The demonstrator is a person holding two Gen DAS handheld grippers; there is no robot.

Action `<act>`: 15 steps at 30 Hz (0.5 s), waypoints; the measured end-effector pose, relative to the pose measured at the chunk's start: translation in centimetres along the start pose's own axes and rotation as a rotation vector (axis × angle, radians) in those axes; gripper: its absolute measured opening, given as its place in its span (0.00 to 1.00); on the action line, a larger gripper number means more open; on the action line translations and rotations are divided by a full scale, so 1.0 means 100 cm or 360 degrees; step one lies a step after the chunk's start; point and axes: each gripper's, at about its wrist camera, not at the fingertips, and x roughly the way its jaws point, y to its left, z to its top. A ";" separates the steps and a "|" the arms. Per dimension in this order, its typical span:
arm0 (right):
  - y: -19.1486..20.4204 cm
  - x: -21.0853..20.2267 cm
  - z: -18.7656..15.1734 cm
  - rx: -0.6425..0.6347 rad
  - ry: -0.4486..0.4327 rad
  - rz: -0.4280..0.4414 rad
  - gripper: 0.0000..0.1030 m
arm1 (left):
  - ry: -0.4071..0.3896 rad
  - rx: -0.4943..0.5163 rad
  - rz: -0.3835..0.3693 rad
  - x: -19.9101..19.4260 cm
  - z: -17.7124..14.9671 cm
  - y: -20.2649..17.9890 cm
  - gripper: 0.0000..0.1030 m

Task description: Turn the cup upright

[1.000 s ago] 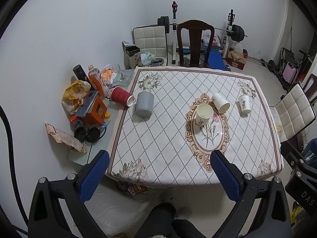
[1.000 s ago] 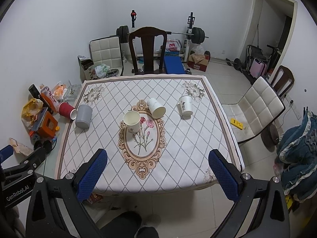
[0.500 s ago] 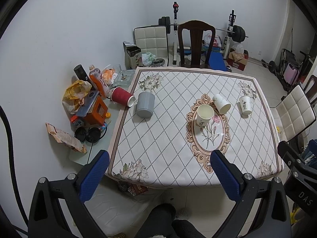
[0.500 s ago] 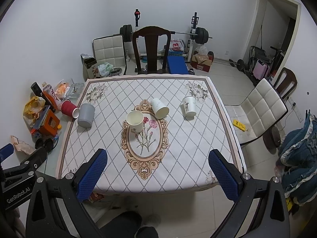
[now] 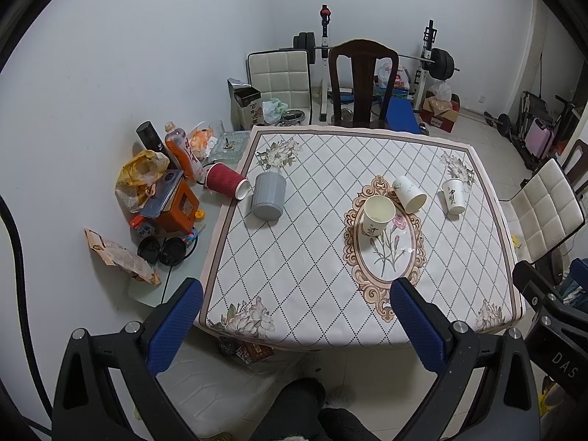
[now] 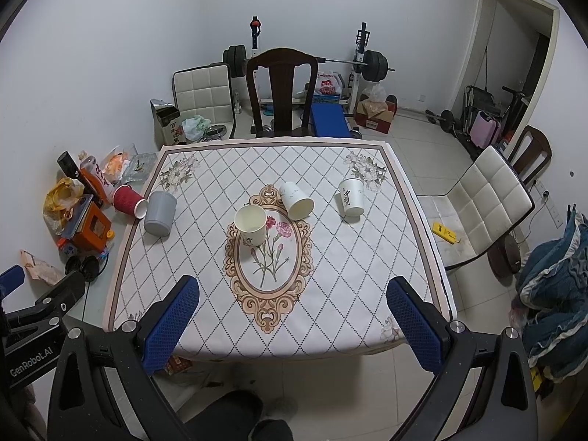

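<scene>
White paper cup (image 6: 296, 200) with a faint marbled print lies tipped on its side near the middle of the surface (image 6: 330, 294), its open mouth facing the near edge. Just beside it, a cream cup (image 6: 250, 225) stands upright on the oval flower motif. Left tool (image 5: 294, 316) and right tool (image 6: 292, 312) both hang wide open and hold nothing, short of the near edge.

matt paper cups (image 6: 250, 225), ribbed red paper cup (image 5: 224, 185) far left of the claw, smooth printed tablecloth (image 6: 330, 275), dimpled blue rubbery finger pads (image 6: 171, 325), glossy dark wood chair (image 6: 281, 92)
</scene>
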 end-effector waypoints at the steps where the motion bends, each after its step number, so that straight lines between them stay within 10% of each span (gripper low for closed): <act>1: 0.000 0.000 0.000 0.0001 0.0000 0.0000 1.00 | 0.0000 0.0002 0.0002 0.000 0.000 0.000 1.00; 15: -0.001 0.000 0.000 -0.0001 0.0001 0.0002 1.00 | -0.0001 0.0004 0.0001 -0.001 -0.001 -0.002 1.00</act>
